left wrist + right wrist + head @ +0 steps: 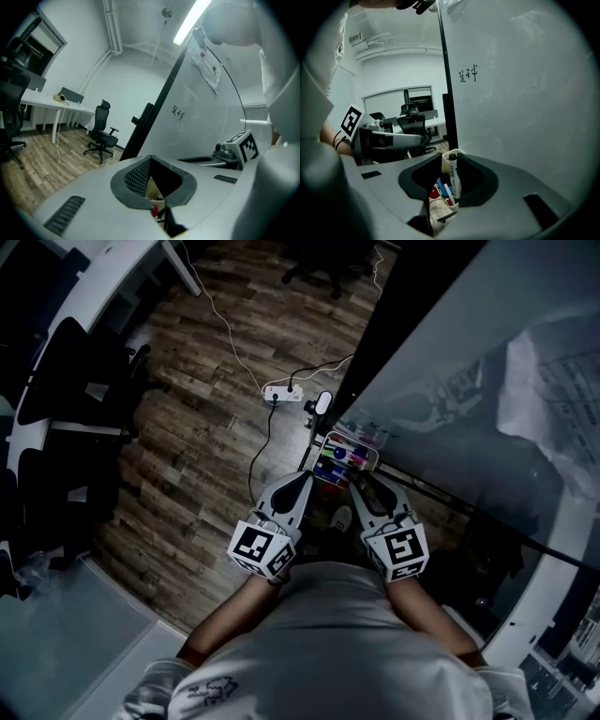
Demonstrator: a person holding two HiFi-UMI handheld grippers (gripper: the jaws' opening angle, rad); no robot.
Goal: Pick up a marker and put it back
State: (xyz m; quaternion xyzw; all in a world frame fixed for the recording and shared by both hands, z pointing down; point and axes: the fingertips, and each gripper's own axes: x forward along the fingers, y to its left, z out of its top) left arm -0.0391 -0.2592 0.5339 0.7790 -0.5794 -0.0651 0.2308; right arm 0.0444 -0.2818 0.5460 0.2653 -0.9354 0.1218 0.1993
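Observation:
A cream marker tray (pixel 324 440) hangs at the whiteboard's lower edge, with several coloured markers (pixel 339 457) lying in it. Both grippers point at it from my side. My left gripper (pixel 304 476) is shut and holds nothing; between its jaws (pixel 150 159) I glimpse the tray (pixel 152 190) and a red cap (pixel 155 212). My right gripper (pixel 362 480) stands slightly open over the tray's right part (pixel 449 158). A white marker with a black cap (pixel 453 177) lies between its jaws, against the right pad. Blue and red markers (pixel 443 190) lie lower in the tray (pixel 449 152).
The whiteboard (pixel 450 381) rises at the right, with handwriting (pixel 468 75) and a pinned paper (pixel 553 399). On the wooden floor lie a power strip (pixel 282 392) and cables. Office chairs (pixel 56 371) and a desk (pixel 51 101) stand at the left.

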